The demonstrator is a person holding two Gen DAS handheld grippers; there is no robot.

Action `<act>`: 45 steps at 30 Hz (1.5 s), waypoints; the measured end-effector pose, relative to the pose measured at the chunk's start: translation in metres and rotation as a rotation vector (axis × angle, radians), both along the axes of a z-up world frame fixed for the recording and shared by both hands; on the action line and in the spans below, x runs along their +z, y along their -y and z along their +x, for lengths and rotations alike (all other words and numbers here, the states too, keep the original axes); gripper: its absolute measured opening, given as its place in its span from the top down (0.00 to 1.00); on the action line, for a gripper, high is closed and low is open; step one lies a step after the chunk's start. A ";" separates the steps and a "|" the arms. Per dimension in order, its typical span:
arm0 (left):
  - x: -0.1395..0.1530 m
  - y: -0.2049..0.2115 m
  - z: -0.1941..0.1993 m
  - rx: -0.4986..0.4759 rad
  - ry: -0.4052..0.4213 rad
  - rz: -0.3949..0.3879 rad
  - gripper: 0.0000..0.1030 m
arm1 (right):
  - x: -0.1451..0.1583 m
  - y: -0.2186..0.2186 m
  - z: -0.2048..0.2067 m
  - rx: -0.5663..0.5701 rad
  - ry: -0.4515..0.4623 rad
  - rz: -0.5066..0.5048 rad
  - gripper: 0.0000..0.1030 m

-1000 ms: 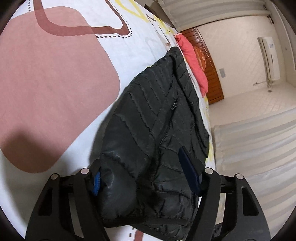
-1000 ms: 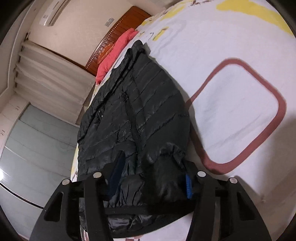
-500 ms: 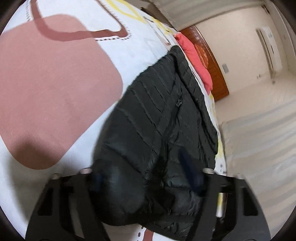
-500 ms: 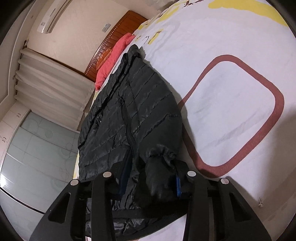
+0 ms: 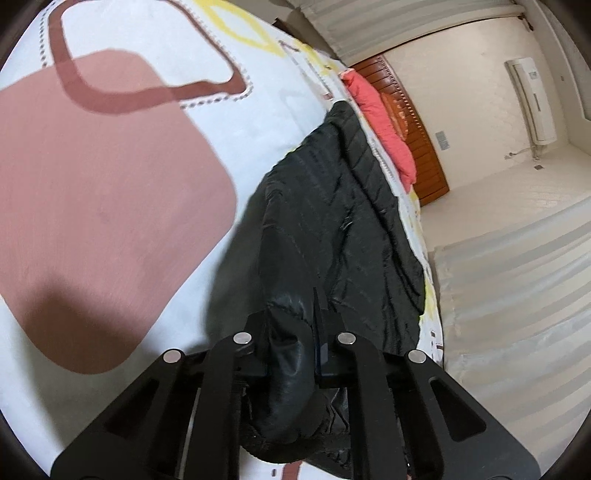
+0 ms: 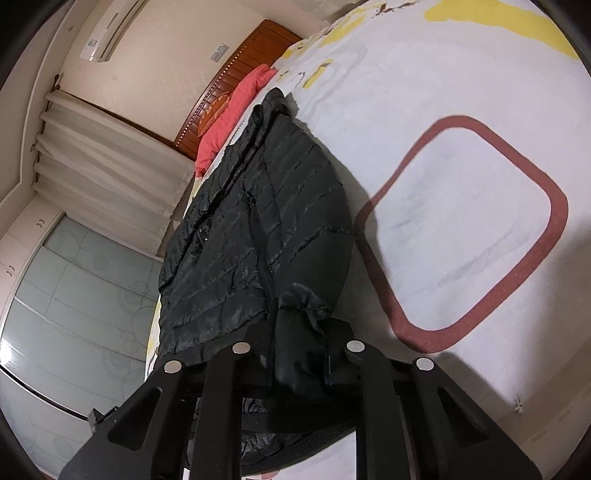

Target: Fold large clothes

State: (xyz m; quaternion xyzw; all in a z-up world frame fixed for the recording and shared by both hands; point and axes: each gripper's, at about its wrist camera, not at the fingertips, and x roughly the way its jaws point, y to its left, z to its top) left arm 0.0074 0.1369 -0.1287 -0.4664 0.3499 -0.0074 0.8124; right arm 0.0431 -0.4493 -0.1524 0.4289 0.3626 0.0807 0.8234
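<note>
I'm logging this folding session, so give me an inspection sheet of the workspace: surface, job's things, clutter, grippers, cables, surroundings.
Surface: bed sheet, white with pink, maroon and yellow shapes; a few wrinkles.
Job's things: black puffer jacket lying lengthwise along the bed edge, near end bunched.
Clutter: red pillow at the far end, beyond the jacket.
Grippers: left gripper has just closed its jaws, now shut on a fold of the jacket's near end; right gripper likewise, shut on the bunched cuff-like end.
Cables: nothing seen.
Surroundings: wooden headboard, air conditioner on the wall, curtains, frosted wardrobe doors.
</note>
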 end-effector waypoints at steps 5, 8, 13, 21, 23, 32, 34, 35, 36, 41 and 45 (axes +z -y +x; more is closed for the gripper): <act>0.010 0.001 0.004 -0.011 0.032 0.021 0.89 | 0.011 -0.002 -0.004 0.005 0.036 -0.007 0.85; 0.012 0.002 0.006 -0.012 0.046 0.009 0.90 | 0.015 -0.002 -0.006 0.002 0.050 -0.010 0.85; 0.022 0.000 0.006 -0.022 0.078 0.007 0.91 | 0.022 -0.004 -0.010 0.005 0.071 -0.006 0.86; 0.046 -0.003 -0.002 -0.047 0.154 0.032 0.92 | 0.046 -0.005 -0.019 0.017 0.132 -0.005 0.88; 0.053 -0.005 -0.006 -0.052 0.169 0.030 0.92 | 0.053 -0.005 -0.022 0.024 0.151 -0.003 0.88; 0.082 -0.013 -0.022 -0.067 0.225 0.032 0.92 | 0.092 -0.007 -0.042 0.057 0.266 0.019 0.88; 0.083 -0.016 -0.015 -0.068 0.224 0.014 0.92 | 0.096 -0.007 -0.037 0.060 0.273 0.023 0.88; 0.084 -0.017 -0.009 -0.068 0.226 0.005 0.92 | 0.099 -0.007 -0.030 0.064 0.282 0.032 0.88; 0.087 -0.017 -0.005 -0.067 0.228 0.005 0.92 | 0.101 -0.007 -0.024 0.064 0.287 0.035 0.88; 0.107 -0.012 0.043 -0.089 0.267 0.019 0.92 | 0.119 -0.008 0.024 0.071 0.331 0.047 0.88; 0.132 -0.004 0.102 -0.118 0.309 0.077 0.92 | 0.136 -0.004 0.073 0.064 0.358 0.037 0.88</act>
